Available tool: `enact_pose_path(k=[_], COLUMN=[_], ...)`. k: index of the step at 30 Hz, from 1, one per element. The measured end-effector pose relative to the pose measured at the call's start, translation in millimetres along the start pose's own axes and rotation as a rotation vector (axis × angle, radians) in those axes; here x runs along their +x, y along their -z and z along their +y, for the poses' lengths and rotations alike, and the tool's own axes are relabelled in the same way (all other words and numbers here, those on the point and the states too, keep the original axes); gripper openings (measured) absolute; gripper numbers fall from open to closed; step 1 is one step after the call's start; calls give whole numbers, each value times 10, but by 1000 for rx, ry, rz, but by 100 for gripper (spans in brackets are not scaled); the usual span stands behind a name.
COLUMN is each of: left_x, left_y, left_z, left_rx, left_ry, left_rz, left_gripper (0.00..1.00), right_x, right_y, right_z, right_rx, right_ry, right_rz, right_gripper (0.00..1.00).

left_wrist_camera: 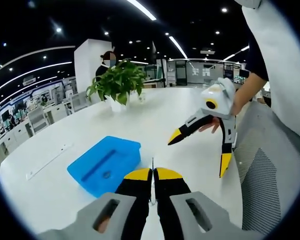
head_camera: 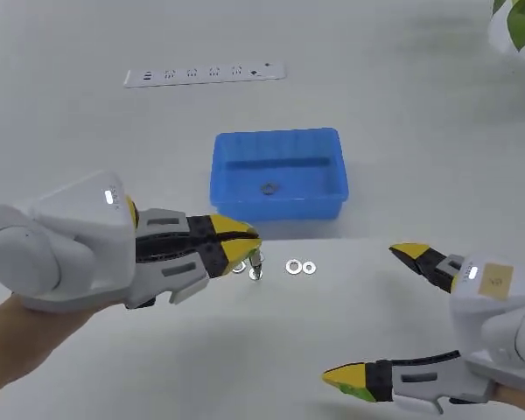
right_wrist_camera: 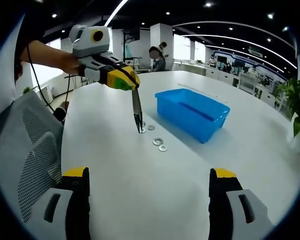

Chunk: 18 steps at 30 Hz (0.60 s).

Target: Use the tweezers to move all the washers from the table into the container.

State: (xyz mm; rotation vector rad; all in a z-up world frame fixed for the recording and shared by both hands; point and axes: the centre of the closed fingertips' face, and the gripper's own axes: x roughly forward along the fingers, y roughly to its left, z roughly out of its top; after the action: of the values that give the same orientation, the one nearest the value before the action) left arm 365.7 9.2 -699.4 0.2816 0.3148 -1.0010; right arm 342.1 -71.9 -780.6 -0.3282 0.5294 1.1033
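My left gripper [head_camera: 249, 245] is shut on thin metal tweezers [head_camera: 255, 265] that point down at the white table. In the right gripper view the tweezers [right_wrist_camera: 137, 110] hang from the left gripper [right_wrist_camera: 132, 80], their tips at a washer [right_wrist_camera: 143, 124]; whether they grip it I cannot tell. Two washers [head_camera: 294, 267] [head_camera: 309, 268] lie side by side just right of the tips. The blue container [head_camera: 278, 175] stands behind them with one washer [head_camera: 269, 188] inside. My right gripper [head_camera: 376, 315] is open near the front right, holding nothing.
A white power strip [head_camera: 206, 74] lies at the far side of the table. A potted plant [head_camera: 521, 22] stands at the far right corner. A mesh chair back [right_wrist_camera: 30, 145] is beside the table edge. People stand in the room behind.
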Motion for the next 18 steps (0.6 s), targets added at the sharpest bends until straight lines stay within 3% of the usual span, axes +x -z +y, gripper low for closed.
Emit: enact_pose_path(k=[11,16,18], left_x=[-4,-5,7], left_y=[23,24,17], left_z=[44,-6,-31], left_rx=[9,79,78], left_ry=[13,51,66], left_rz=[8,58,69], left_gripper=[6,6,6], right_x=[24,103,153], right_y=[-11,-143,-231], right_z=[20,20,39], right_rx=[13,9,5], right_ry=[-13,-34,-55], right_rz=[2,-23,-40], right_gripper=[99,98,96])
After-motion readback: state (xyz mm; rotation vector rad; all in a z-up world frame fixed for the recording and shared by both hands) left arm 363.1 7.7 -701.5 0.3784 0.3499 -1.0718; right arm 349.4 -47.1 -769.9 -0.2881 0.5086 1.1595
